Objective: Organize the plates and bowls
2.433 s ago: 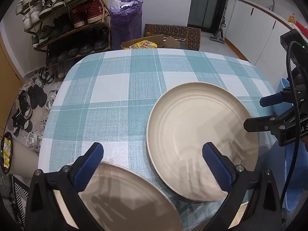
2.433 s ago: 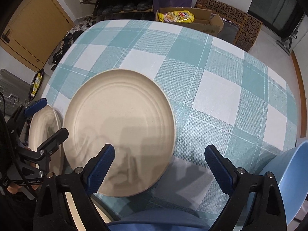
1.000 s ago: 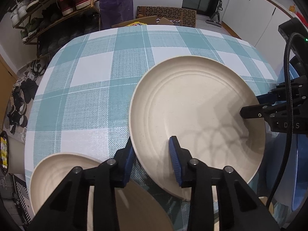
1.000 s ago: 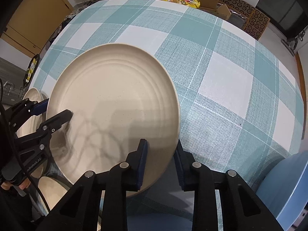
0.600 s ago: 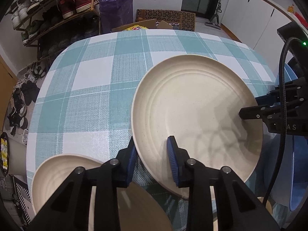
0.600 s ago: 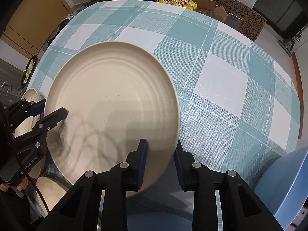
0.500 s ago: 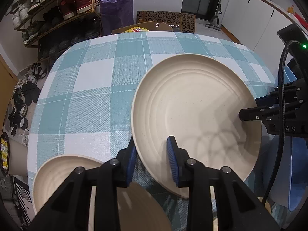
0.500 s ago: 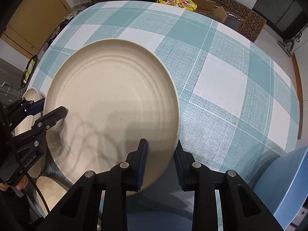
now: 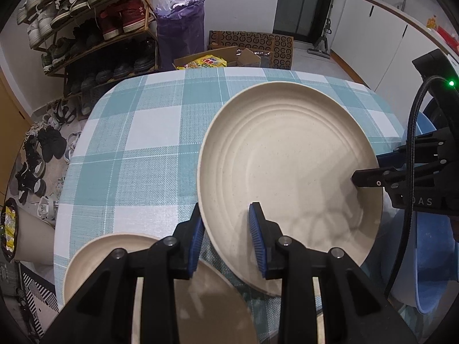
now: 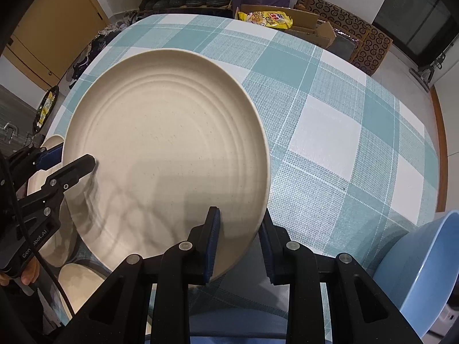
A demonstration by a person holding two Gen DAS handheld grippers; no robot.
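A large cream plate point(image 9: 287, 166) with ringed ridges is held above the teal checked table point(image 9: 137, 143). My left gripper point(image 9: 226, 226) is shut on its near-left rim. My right gripper point(image 10: 239, 229) is shut on the opposite rim of the same plate point(image 10: 166, 143). Each gripper shows in the other's view, the right one point(image 9: 370, 172) at the plate's right edge and the left one point(image 10: 71, 166) at its left edge. A second cream plate point(image 9: 114, 246) lies on the table under my left gripper. More cream dishes point(image 10: 77, 281) sit at the lower left in the right wrist view.
A blue chair point(image 10: 424, 272) stands at the table's near right edge. A shoe rack point(image 9: 86, 28), a purple bag point(image 9: 180, 28) and cardboard boxes point(image 9: 252, 48) stand on the floor beyond the table. Shoes point(image 9: 37, 154) lie on the floor left of the table.
Both grippers closed from wide open onto the large plate's rim and lifted it off the table. In the last half second the plate rose slightly further and shifted little.
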